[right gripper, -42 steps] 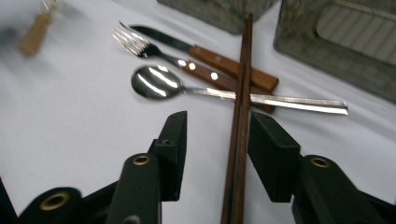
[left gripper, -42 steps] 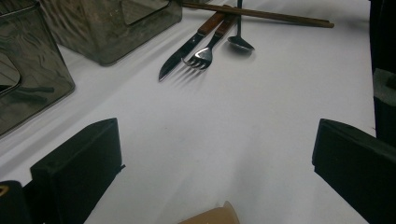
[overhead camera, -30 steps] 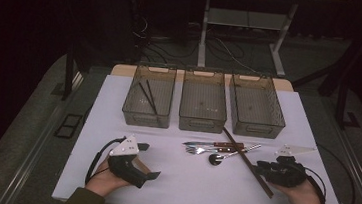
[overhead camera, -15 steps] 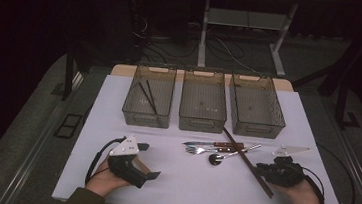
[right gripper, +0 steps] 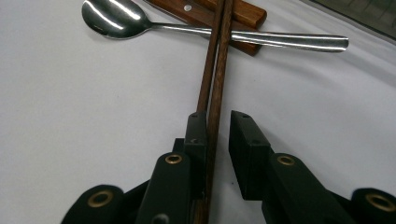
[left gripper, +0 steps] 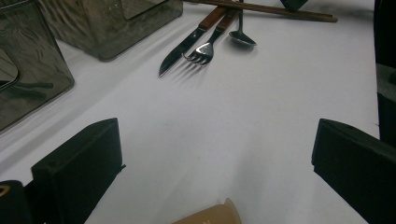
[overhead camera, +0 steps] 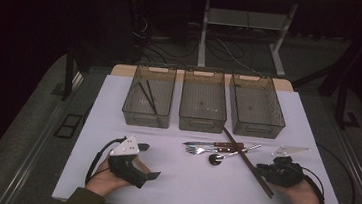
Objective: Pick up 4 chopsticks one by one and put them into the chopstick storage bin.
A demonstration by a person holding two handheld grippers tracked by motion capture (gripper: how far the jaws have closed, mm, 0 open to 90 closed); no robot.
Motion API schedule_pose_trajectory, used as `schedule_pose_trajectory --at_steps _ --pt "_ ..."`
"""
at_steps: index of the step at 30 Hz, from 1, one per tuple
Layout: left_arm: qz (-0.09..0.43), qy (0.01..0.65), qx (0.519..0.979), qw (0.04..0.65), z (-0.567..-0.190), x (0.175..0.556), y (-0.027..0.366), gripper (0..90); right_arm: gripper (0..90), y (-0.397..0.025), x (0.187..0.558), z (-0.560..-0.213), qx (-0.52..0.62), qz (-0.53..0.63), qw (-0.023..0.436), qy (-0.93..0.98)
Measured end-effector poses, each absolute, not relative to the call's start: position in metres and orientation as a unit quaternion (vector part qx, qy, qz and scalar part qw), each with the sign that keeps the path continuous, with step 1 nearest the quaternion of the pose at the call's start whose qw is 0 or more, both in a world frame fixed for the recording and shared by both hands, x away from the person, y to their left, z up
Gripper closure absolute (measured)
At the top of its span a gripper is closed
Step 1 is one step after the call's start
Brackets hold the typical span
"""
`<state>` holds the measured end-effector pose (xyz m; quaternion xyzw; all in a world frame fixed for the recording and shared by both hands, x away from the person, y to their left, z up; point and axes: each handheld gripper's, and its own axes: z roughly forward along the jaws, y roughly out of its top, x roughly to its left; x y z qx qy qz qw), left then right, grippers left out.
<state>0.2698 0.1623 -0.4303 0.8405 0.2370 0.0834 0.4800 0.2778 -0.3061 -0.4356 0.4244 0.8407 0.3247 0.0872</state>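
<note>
Right now I am holding the left gripper [overhead camera: 148, 175] low over the near left part of the white table [overhead camera: 181, 187], with my left hand [overhead camera: 106, 177] wrapped around its body. In the left gripper view its two black jaws are standing wide apart with nothing but bare tabletop between them. Past them in that view the knife [left gripper: 187, 44], the fork [left gripper: 208, 44] and the spoon [left gripper: 241, 33] are lying side by side.

Moving to the far side of the table, three clear bins are standing in a row. The left bin [overhead camera: 129, 108] is holding a pair of dark chopsticks, the middle bin [overhead camera: 202, 120] and the right bin [overhead camera: 257, 127] are sitting just beside it.

Moving right, the cutlery is lying in front of the middle and right bins, and a pair of brown chopsticks [overhead camera: 246, 161] is running slantwise from the foot of the right bin down toward my right hand [overhead camera: 298, 193], crossing over the spoon handle [right gripper: 280, 41] and the wooden knife handle [right gripper: 243, 16].

At the right, I am keeping the right gripper [right gripper: 217, 133] at the near end of those chopsticks. In the right gripper view its jaws are sitting close on either side of the two sticks; the left jaw is touching them, while a narrow gap is showing at the right jaw, so the pinch is not complete.
</note>
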Motion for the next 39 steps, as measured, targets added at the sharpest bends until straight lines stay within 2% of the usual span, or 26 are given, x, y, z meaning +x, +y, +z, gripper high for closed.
schedule_pose_trajectory --at_steps 16,26,39 --pt "0.084 0.236 0.841 0.480 -0.4304 0.2699 0.1620 0.9 77.8 -0.3075 0.2818 -0.4425 0.433 0.313 0.087 0.841" --pt "0.084 0.235 0.842 0.478 -0.4303 0.2699 0.1618 0.9 79.5 -0.3016 0.2795 -0.4426 0.430 0.298 0.111 0.845" --pt "0.084 0.235 0.842 0.478 -0.4303 0.2699 0.1618 0.9 83.2 -0.2997 0.2790 -0.4418 0.442 0.290 0.118 0.840"
